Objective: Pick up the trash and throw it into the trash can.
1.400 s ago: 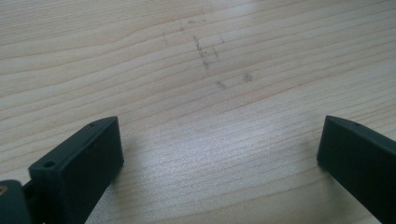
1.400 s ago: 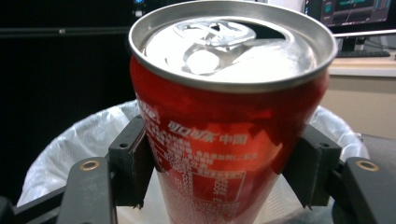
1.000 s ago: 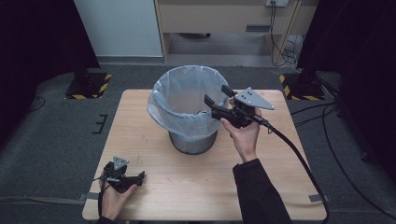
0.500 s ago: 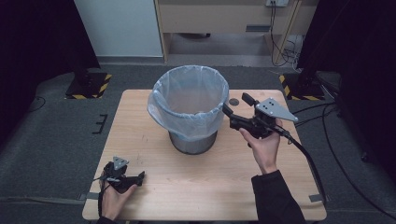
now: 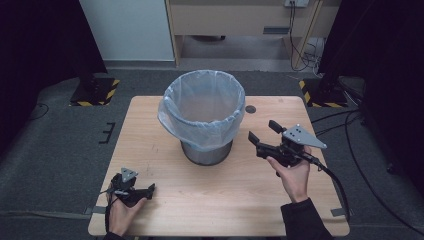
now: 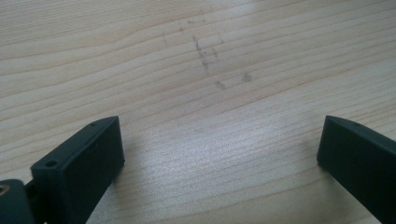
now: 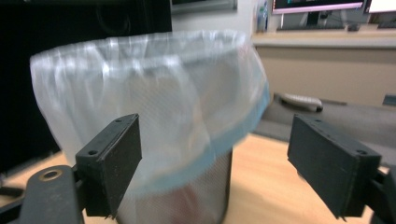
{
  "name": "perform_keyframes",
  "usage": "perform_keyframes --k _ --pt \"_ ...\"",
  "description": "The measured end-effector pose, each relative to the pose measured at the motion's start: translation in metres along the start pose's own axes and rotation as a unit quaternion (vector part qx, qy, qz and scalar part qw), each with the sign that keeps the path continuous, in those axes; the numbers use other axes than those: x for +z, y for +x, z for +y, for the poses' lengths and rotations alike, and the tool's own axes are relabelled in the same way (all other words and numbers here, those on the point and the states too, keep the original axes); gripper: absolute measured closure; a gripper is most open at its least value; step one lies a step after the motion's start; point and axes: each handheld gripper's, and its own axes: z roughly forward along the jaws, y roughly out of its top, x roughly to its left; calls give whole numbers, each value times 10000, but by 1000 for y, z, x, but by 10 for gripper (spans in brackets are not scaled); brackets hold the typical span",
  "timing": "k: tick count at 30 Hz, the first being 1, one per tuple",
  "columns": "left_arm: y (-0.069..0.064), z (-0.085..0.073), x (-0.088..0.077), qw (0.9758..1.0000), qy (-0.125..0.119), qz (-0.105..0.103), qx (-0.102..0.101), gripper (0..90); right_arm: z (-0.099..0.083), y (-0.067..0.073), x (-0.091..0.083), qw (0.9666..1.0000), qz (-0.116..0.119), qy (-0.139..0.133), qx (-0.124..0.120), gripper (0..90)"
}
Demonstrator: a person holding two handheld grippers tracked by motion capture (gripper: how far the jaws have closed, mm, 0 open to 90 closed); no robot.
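One counter [image 5: 165, 205]. On it stands one waste bin [image 5: 206, 150] near the centre, lined with one clear plastic bag [image 5: 200, 117]. Two claws: the left claw [image 5: 149, 190] at seven o'clock, the right claw [image 5: 264, 136] at four o'clock. Two hands hold them.
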Motion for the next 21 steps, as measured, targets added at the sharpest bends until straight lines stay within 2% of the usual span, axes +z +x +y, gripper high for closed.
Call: perform_keyframes --k 6,7,9,10,13,14,15,16,21 --pt "0 0 0 10000 -1 -1 3 0 -19 -2 -4 9998 12 222 -6 175" --pt "0 0 0 10000 0 -2 4 0 -27 -3 -6 9994 -8 346 -24 177" --pt "0 0 0 10000 0 -2 5 0 -30 -3 -7 9993 -10 378 -5 176" --pt "0 0 0 10000 -2 -1 8 0 -39 -5 -9 9987 -34 506 -30 180" --pt "0 0 0 10000 -3 -1 7 0 -47 -6 -11 9981 -43 610 12 181" --pt "0 0 0 10000 -2 -1 7 0 -56 -8 -13 9973 -66 728 1 181" --pt "0 0 0 10000 -2 -1 7 0 -56 -8 -13 9973 -66 728 1 181" --pt "0 0 0 10000 -3 -2 7 0 -66 -10 -14 9959 -93 902 -24 181" --pt "0 0 0 10000 -3 -2 8 0 -87 -17 -17 9929 -192 1171 3 183"
